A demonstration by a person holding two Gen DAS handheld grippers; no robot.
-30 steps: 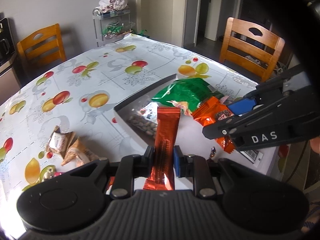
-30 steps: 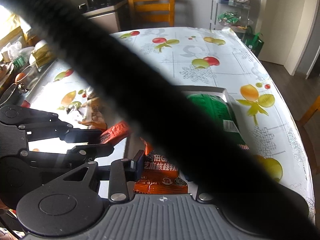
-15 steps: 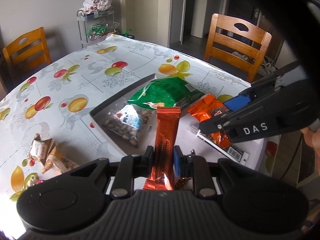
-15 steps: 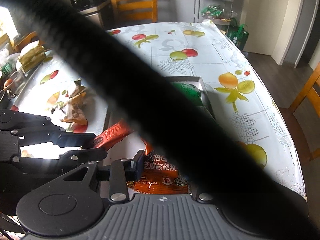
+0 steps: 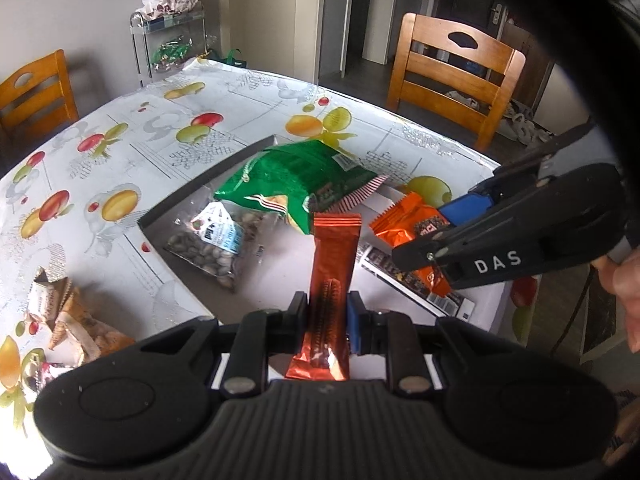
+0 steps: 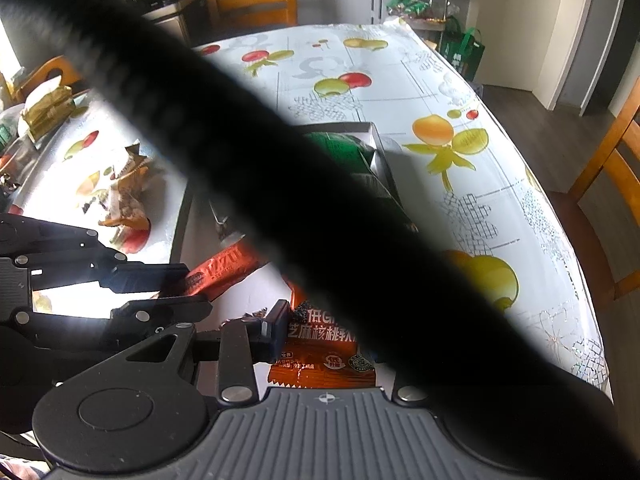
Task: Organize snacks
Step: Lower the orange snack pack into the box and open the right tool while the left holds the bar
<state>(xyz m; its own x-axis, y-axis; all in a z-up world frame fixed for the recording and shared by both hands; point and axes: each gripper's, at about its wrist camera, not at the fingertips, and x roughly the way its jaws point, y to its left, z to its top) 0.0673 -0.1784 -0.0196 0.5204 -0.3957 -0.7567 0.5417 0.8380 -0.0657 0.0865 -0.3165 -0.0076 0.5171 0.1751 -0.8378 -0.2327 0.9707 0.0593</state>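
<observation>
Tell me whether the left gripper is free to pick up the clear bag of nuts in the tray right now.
Probably not yet. The left gripper is shut on a red-orange bar, so its jaws are occupied. The path to the nut bag in the tray looks open otherwise.

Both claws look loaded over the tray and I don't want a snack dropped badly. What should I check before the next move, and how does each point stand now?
1. Left claw clamped on the red-brown stick pack: ok.
2. Right claw clamped on the orange snack packet: ok.
3. Both packs over the tray, not over the tablecloth: ok.
4. Bare tray floor in front of the stick pack: ok.
5. Green bag and pistachio bag inside the tray: ok.
6. Right claw's far finger: cannot tell, a black cable blocks it.
</observation>
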